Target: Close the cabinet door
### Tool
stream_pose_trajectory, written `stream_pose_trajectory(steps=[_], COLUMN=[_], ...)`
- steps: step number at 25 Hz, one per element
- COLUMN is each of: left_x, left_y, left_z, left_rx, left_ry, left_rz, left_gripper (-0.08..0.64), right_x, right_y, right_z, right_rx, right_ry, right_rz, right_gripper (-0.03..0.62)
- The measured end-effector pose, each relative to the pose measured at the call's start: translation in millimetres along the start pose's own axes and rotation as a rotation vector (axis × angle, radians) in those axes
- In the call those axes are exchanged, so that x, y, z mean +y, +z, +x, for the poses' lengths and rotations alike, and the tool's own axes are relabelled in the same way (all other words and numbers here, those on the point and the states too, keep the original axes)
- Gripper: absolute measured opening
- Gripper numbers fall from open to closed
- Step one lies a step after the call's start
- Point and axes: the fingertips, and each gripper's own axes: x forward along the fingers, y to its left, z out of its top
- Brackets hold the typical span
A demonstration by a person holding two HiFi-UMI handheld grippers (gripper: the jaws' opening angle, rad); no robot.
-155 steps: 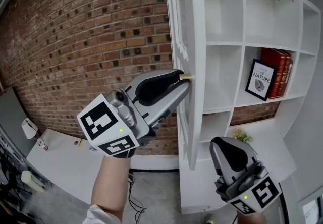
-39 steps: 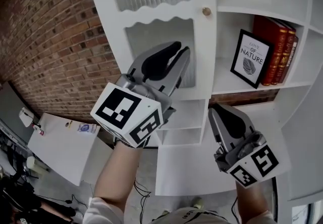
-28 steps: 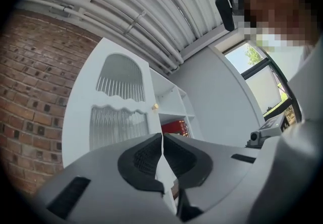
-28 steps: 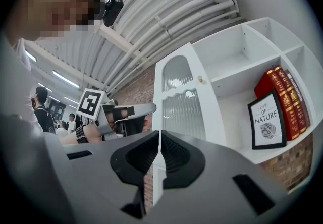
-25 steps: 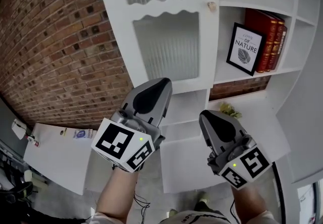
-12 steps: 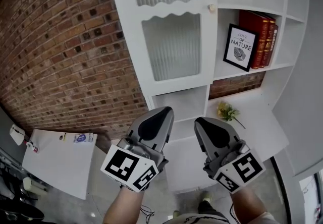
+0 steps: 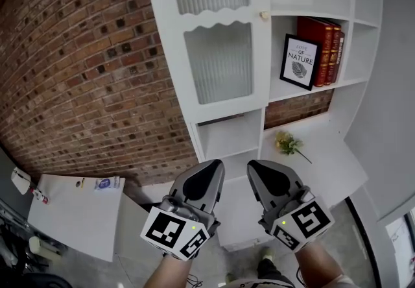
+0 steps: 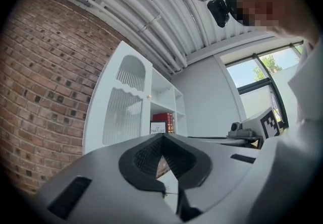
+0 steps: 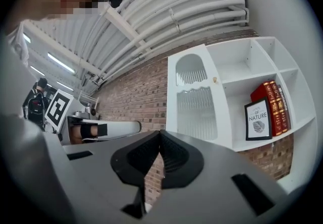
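The white cabinet door (image 7: 217, 40) with ribbed glass panes lies flat against the shelf unit, its small round knob (image 7: 264, 15) at the right edge. It also shows as the cabinet door (image 8: 121, 112) and the cabinet door (image 9: 194, 97) in the gripper views. My left gripper (image 7: 211, 173) is low in the head view, shut and empty, well away from the door. My right gripper (image 7: 256, 173) hangs beside it, jaws together with nothing between them.
A framed "NATURE" print (image 7: 297, 61) leans against red books (image 7: 321, 47) on an open shelf. A small yellow flower sprig (image 7: 287, 144) lies on the lower white ledge. A brick wall (image 7: 84, 72) stands left, with a white table (image 7: 71, 212) below it.
Both grippers have dropped lower in the head view and drawn back from the cabinet. Earlier the door stood open with the left gripper at its edge; it now lies flat against the shelves.
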Motion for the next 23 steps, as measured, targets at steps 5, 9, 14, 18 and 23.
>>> stream_pose_trajectory(steps=[5, 9, 14, 18, 23], left_x=[-2.5, -4.4, -5.4, -2.8, -1.7], left_y=[-7.8, -3.8, -1.1, 0.4, 3.4], left_z=[-11.1, -19.3, -24.3, -29.7, -36.4], left_rx=[0.01, -0.002, -0.01, -0.011, -0.009], left_ry=[0.001, 0.003, 0.008, 0.013, 0.013], left_rz=[-0.018, -0.016, -0.006, -0.007, -0.004], left_gripper=[0.011, 0.011, 0.011, 0.011, 0.012], right_x=[9.6, 17.2, 23.2, 28.6, 36.0], right_y=[-2.1, 2.3, 4.7, 5.8, 8.1], right_z=[-4.1, -6.5, -7.9, -7.2, -6.2], right_rx=[0.006, 0.002, -0.002, -0.001, 0.002], right_ry=[-0.013, -0.024, -0.022, -0.021, -0.023], right_rz=[-0.001, -0.01, -0.016, -0.017, -0.019], right_gripper=[0.015, 0.015, 0.015, 0.015, 0.015])
